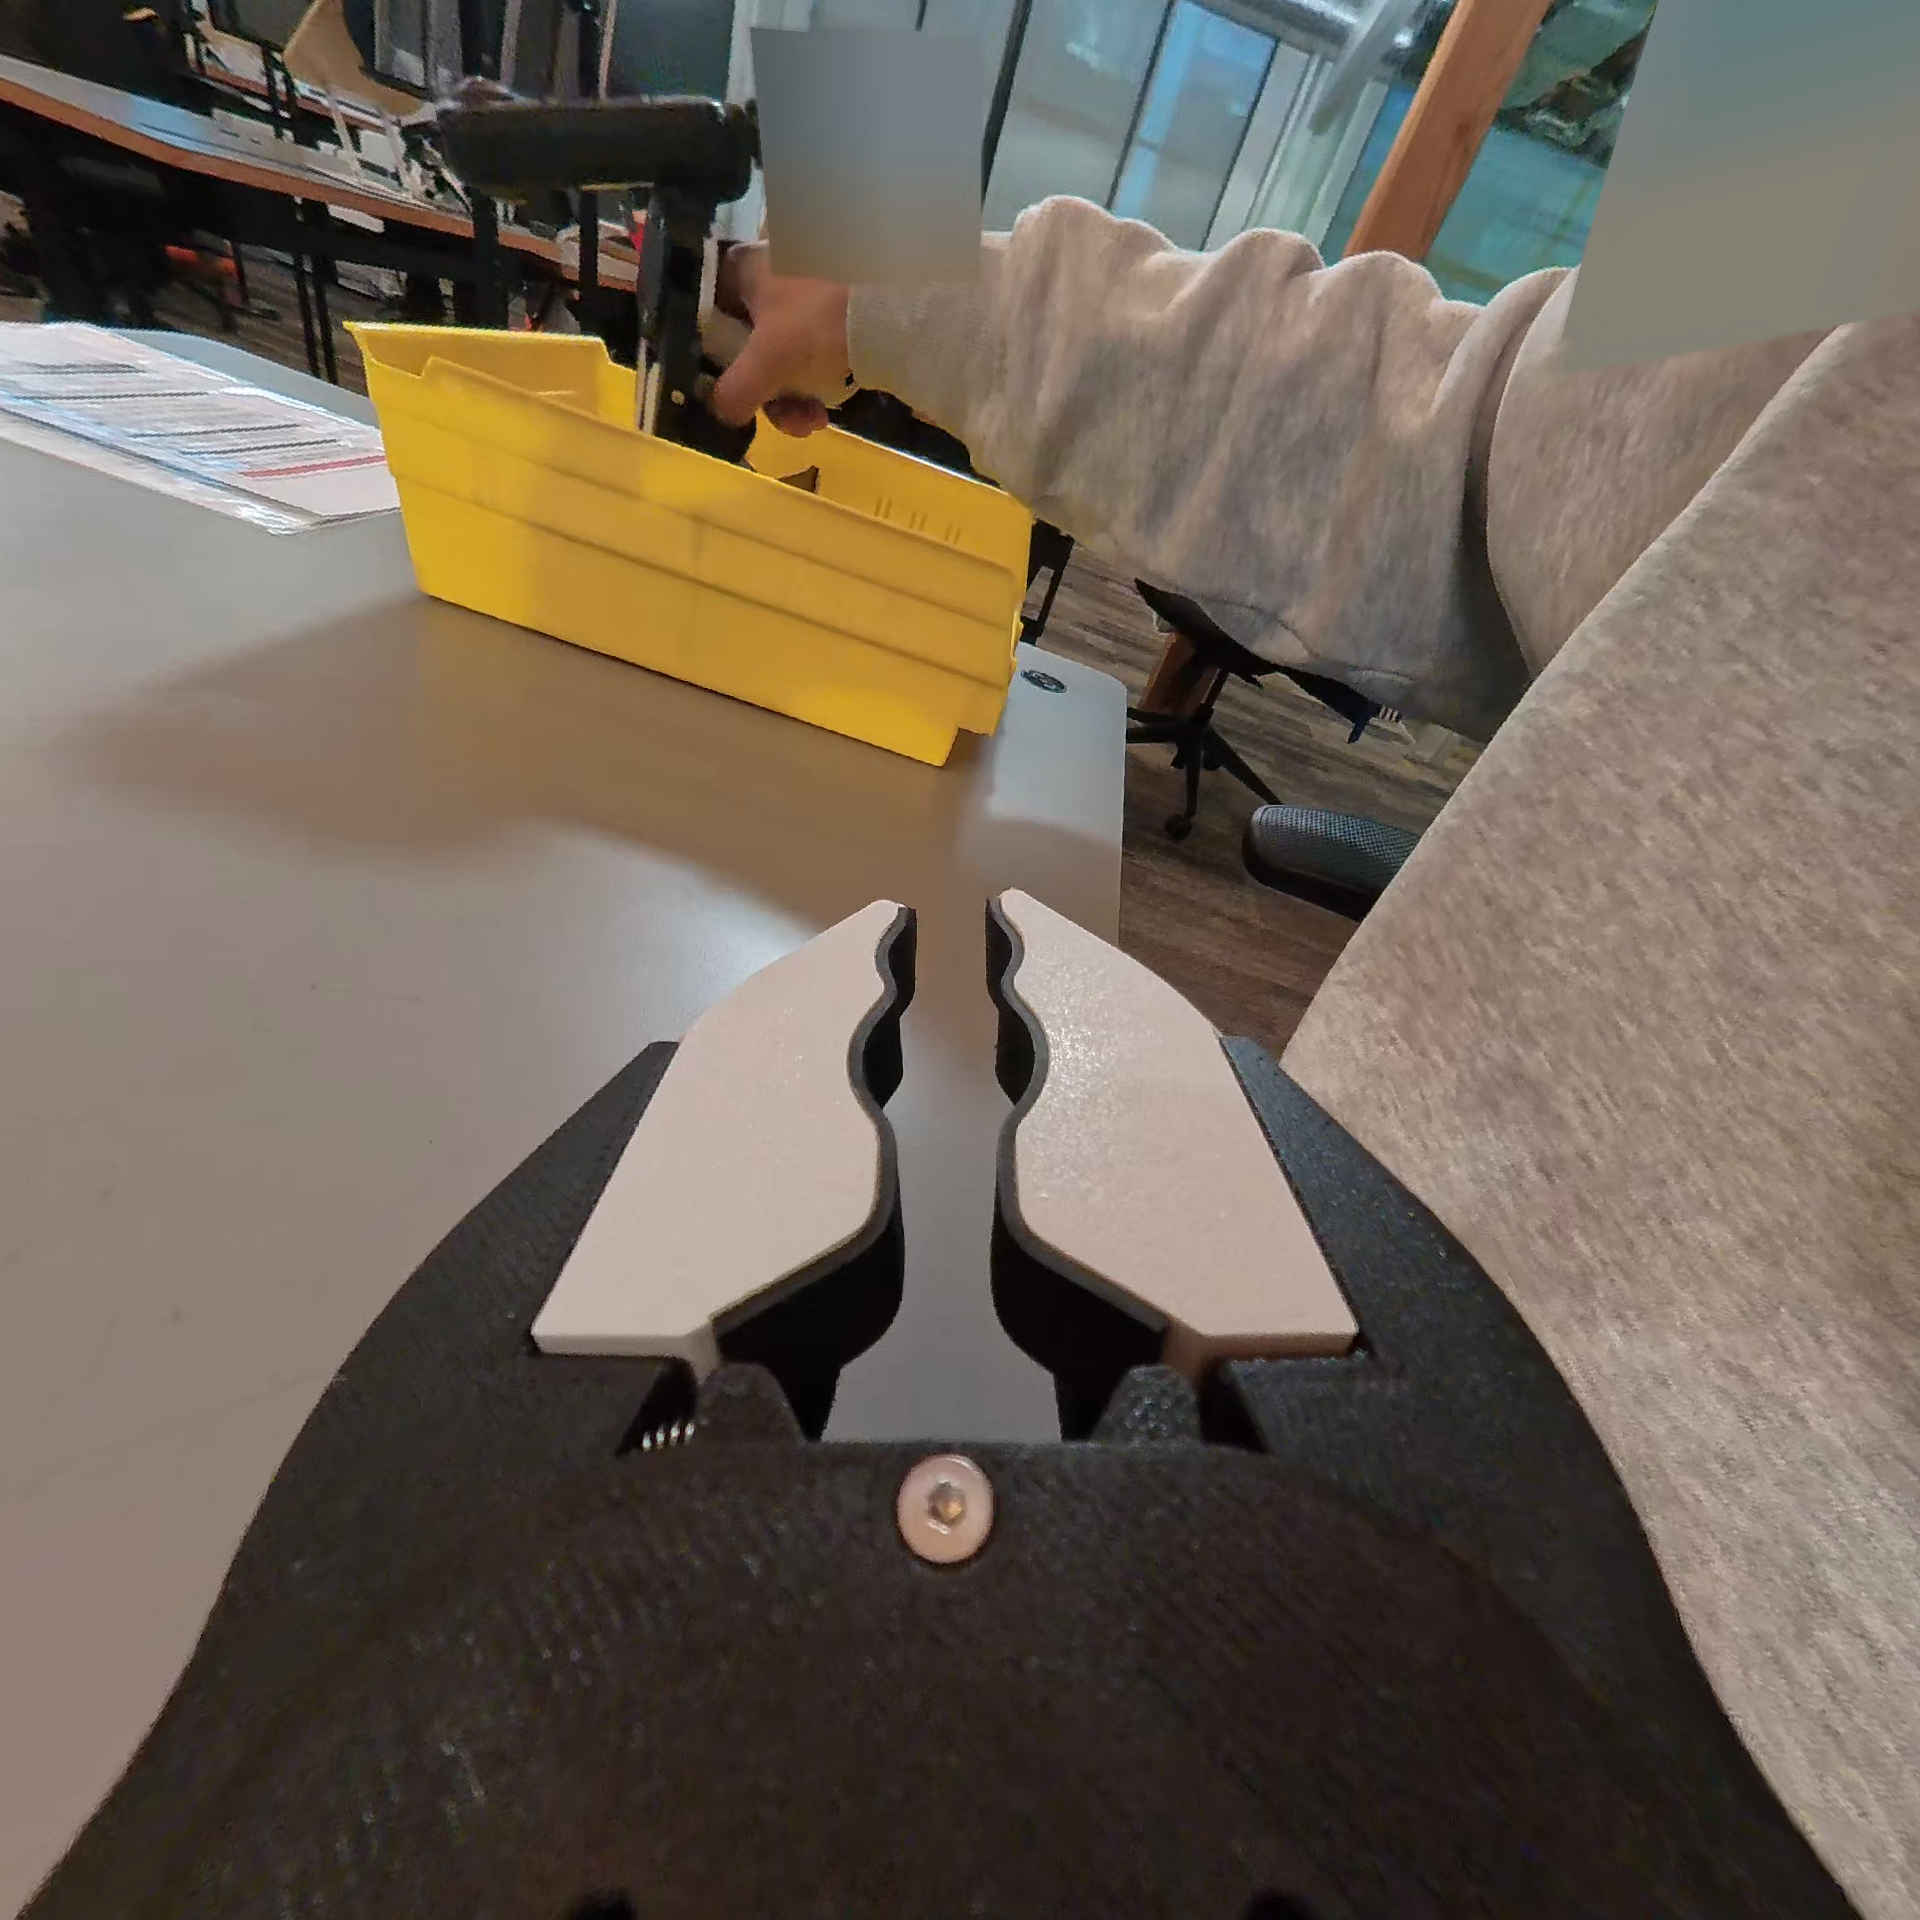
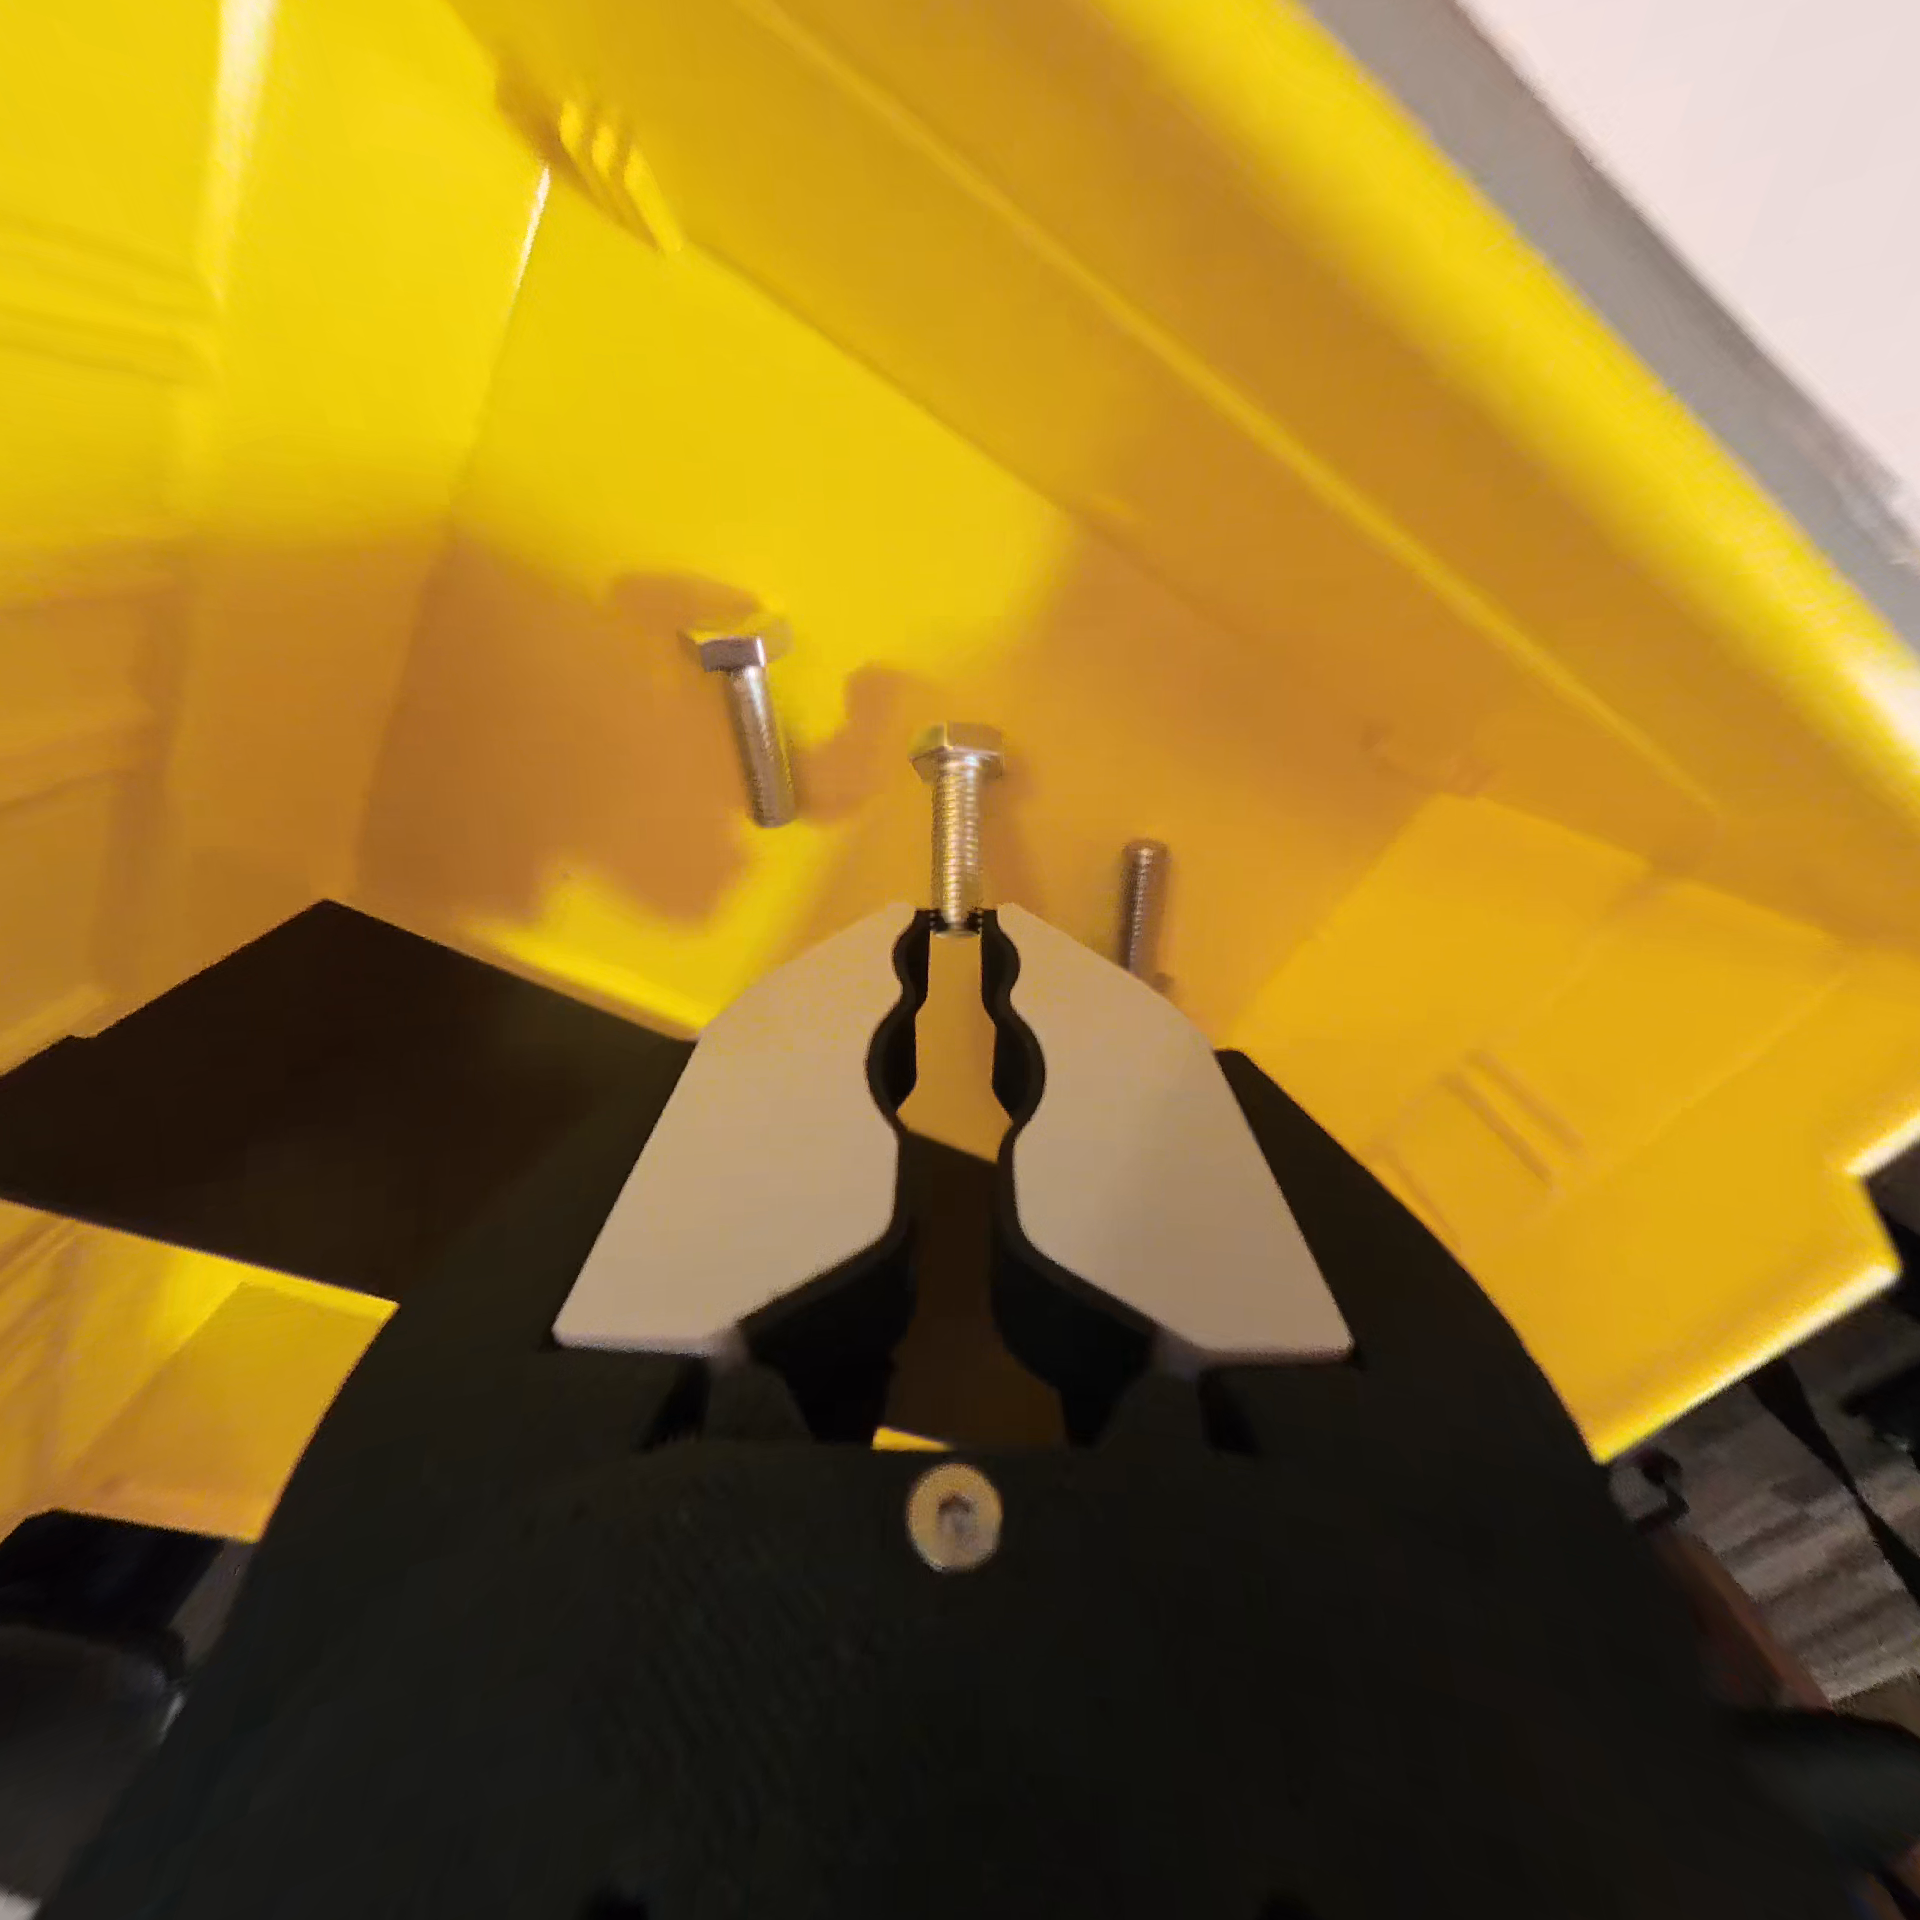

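Yellow bin (image 2: 1143,364) walls hem R gripper (image 2: 957,921) pinching bolt (image 2: 956,821).

glossy yellow plastic bin (image 2: 1143,364); shiny metal bolt (image 2: 957,821)

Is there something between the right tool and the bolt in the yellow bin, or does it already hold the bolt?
Nothing stands between them. The right tool is shut on the threaded end of the middle bolt inside the yellow bin. Two other bolts lie beside it, apart from the tool.

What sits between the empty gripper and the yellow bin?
Only bare grey table between the left gripper and yellow bin, per the left wrist view.
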The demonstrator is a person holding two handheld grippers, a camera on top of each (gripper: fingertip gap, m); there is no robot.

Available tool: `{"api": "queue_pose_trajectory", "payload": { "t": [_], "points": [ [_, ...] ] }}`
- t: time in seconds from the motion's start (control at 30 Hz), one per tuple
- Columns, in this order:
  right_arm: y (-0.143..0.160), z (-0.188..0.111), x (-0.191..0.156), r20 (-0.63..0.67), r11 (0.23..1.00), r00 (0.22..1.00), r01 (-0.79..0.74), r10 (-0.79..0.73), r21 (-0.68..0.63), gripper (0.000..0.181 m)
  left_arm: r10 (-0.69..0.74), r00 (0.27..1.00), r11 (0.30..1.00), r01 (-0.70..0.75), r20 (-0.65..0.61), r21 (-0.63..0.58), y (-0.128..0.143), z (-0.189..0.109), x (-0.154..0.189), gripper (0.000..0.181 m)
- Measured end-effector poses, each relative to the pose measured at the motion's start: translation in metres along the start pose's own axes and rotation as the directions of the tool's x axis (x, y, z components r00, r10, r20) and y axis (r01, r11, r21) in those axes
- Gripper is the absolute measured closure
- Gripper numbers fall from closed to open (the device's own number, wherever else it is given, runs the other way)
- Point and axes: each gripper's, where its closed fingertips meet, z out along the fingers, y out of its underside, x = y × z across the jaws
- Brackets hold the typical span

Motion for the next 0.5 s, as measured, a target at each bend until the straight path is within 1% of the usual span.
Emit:
{"api": "queue_pose_trajectory", "payload": {
  "t": [0.2, 0.33, 0.43, 0.5],
  "points": [
    [0.005, 0.009, 0.001, 0.006, 0.999, 1.000, -0.012, 0.012, -0.044, 0.171, 0.010, 1.000, 1.000, -0.010, 0.001, -0.004, 0.001, 0.001, 0.002, 0.168],
    [0.006, 0.010, 0.007, -0.017, 0.999, 1.000, -0.009, 0.009, -0.049, 0.169, 0.012, 1.000, 1.000, -0.012, 0.004, -0.004, 0.001, 0.001, 0.001, 0.168],
    [0.002, 0.000, 0.009, -0.024, 1.000, 1.000, -0.019, 0.019, 0.000, 0.164, 0.013, 1.000, 1.000, -0.013, 0.004, -0.003, 0.000, 0.001, 0.002, 0.168],
    [-0.007, -0.018, 0.013, -0.048, 0.996, 0.998, -0.025, 0.030, 0.091, 0.166, 0.013, 1.000, 1.000, -0.013, 0.004, -0.003, 0.000, 0.001, 0.002, 0.168]
  ]
}}
